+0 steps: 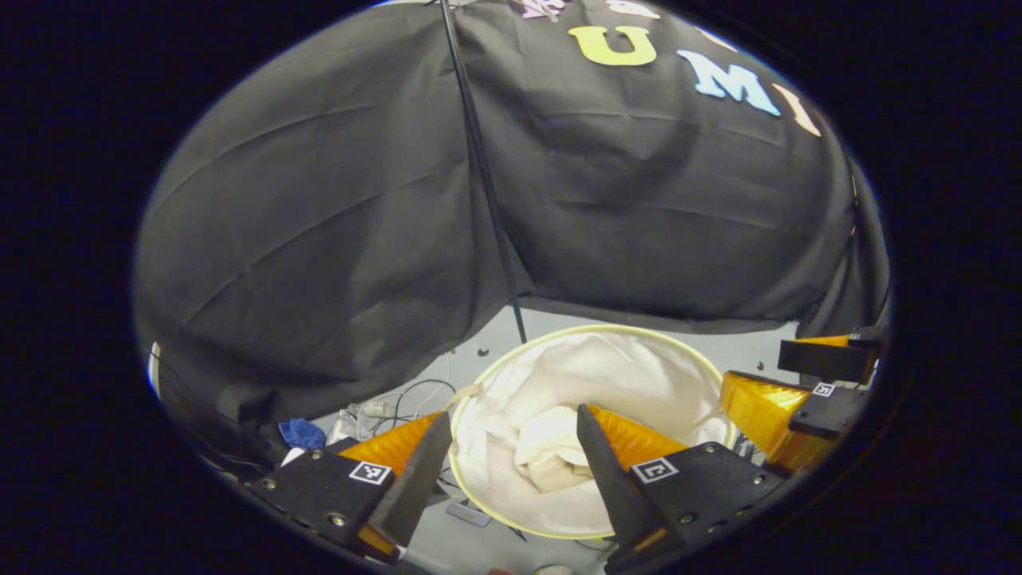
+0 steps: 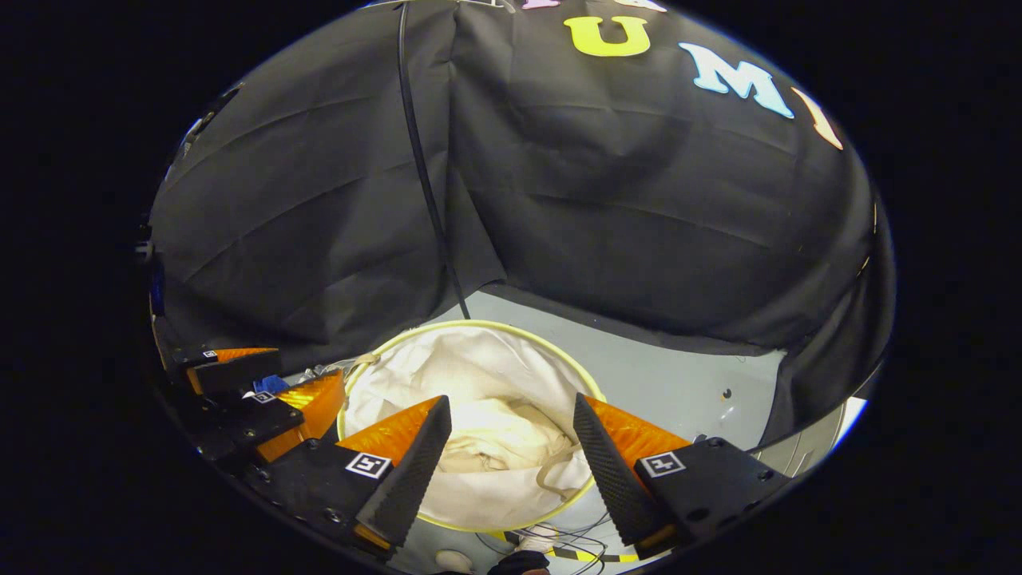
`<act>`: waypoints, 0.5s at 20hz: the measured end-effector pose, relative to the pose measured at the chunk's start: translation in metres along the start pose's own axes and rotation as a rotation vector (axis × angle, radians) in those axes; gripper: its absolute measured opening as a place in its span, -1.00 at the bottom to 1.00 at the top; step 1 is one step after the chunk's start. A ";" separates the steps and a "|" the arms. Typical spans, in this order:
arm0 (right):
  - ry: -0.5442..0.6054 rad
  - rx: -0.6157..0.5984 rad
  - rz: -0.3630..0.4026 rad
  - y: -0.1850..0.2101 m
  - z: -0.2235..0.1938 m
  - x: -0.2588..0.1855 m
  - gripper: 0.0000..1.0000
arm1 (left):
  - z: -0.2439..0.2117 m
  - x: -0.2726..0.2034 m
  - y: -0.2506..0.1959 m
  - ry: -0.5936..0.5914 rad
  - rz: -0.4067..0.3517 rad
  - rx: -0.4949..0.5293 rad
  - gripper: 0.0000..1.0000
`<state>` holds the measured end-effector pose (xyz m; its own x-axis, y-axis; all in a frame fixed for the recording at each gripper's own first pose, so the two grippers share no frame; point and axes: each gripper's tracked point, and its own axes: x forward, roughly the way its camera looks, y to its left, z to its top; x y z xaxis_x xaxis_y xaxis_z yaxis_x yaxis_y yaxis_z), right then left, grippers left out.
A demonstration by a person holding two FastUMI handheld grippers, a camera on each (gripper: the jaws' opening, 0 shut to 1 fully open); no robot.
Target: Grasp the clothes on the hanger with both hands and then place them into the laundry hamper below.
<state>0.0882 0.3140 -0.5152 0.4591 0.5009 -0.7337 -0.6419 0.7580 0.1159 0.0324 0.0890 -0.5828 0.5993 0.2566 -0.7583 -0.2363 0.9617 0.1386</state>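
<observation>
- Both sets of fingers stand apart and hold nothing: the left gripper and the right gripper hover above the laundry hamper.
- The clothes, a pale crumpled heap, lie inside the hamper, below and just ahead of each pair of fingers; they look already dropped in.
- Neither gripper seems clearly nearer; the heap sits between them, with no long axis that I can tell.
- A thin dark pole rises behind the hamper's far rim.

wall: black cloth (creased) | floor: pale grey | pole: thin, black
</observation>
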 end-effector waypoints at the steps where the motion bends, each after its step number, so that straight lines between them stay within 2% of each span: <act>1: -0.005 -0.001 -0.007 -0.001 0.002 -0.002 0.94 | 0.006 -0.003 0.000 -0.007 -0.001 -0.004 0.86; 4: -0.040 0.001 -0.020 -0.009 0.020 -0.023 0.87 | 0.026 -0.021 0.002 -0.036 -0.005 -0.011 0.86; 5: -0.058 0.004 -0.025 -0.012 0.030 -0.033 0.95 | 0.038 -0.031 0.004 -0.059 -0.008 -0.010 0.86; 8: -0.131 0.018 -0.051 -0.027 0.063 -0.079 0.94 | 0.080 -0.068 0.010 -0.149 -0.023 0.005 0.84; 9: -0.160 0.035 -0.060 -0.032 0.075 -0.097 0.87 | 0.097 -0.083 0.011 -0.180 -0.030 0.013 0.86; 10: -0.191 0.047 -0.068 -0.032 0.080 -0.120 0.94 | 0.113 -0.099 0.013 -0.212 -0.037 0.019 0.86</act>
<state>0.1029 0.2629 -0.3776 0.6115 0.5145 -0.6011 -0.5780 0.8093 0.1047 0.0563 0.0867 -0.4336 0.7551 0.2337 -0.6125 -0.1978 0.9720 0.1270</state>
